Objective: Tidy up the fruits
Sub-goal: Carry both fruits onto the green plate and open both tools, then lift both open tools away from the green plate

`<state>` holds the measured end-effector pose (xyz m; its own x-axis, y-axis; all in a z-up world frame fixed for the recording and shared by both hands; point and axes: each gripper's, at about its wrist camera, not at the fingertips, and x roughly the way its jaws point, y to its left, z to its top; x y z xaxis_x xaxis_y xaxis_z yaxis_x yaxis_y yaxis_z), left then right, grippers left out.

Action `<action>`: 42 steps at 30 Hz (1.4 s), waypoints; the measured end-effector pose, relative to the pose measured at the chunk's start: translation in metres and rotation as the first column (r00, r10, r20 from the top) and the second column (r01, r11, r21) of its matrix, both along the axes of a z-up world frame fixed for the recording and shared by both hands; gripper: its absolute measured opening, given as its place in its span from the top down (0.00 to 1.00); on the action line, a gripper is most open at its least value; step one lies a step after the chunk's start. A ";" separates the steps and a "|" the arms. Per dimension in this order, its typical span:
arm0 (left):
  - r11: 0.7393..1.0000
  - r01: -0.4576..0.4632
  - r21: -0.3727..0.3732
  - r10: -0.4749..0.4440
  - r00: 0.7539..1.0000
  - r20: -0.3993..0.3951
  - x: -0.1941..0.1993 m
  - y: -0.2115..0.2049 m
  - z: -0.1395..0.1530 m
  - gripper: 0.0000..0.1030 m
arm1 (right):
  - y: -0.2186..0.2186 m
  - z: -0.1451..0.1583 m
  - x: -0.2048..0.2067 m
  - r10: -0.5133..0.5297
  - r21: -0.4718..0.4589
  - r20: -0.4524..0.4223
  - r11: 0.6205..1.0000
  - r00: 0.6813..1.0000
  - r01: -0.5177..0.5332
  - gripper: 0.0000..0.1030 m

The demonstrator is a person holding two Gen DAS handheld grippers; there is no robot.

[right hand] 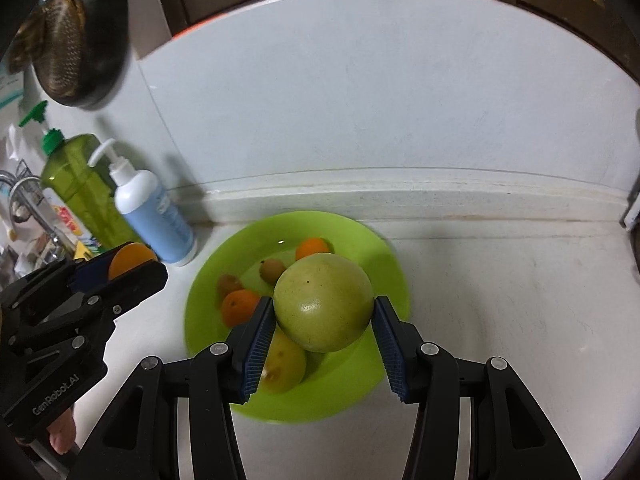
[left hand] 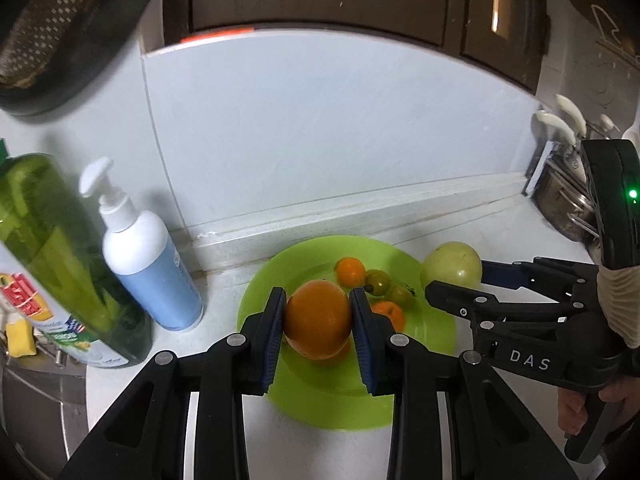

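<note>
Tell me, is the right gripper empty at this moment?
No, the right gripper is closed on a large pale green fruit, held above the green plate.

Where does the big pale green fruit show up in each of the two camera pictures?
Left wrist view: the pale green fruit sits right of centre, held in the right gripper, beyond the green plate's right rim.
Right wrist view: the fruit fills the centre, clamped between the blue pads, above the plate.
Shared landmark: the white and blue pump bottle.
</note>
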<state>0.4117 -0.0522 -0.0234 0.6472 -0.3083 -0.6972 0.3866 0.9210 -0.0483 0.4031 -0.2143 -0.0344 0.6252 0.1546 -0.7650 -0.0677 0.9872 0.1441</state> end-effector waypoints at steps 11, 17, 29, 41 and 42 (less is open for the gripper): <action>1.000 0.026 -0.011 -0.027 0.997 -0.079 0.032 -0.019 -0.032 0.69 | -0.011 -0.026 0.015 -0.016 -0.009 -0.070 1.000 0.997 0.016 0.51; 0.999 0.050 -0.020 -0.052 0.992 -0.113 0.039 -0.030 -0.042 0.69 | -0.015 -0.033 0.013 -0.031 0.004 -0.102 1.000 0.994 0.031 0.51; 0.998 0.055 -0.015 -0.056 0.988 -0.143 0.045 -0.042 -0.050 0.69 | -0.004 -0.045 0.015 -0.028 0.024 -0.132 0.999 0.991 0.032 0.50; 1.000 -0.012 0.029 0.014 0.998 -0.069 0.026 -0.025 -0.030 0.60 | -0.002 -0.035 0.004 -0.045 0.016 -0.097 0.999 0.994 0.047 0.44; 0.999 -0.020 0.034 0.022 0.998 -0.055 0.022 -0.023 -0.027 0.60 | -0.002 -0.034 0.001 -0.046 0.016 -0.093 0.999 0.995 0.047 0.44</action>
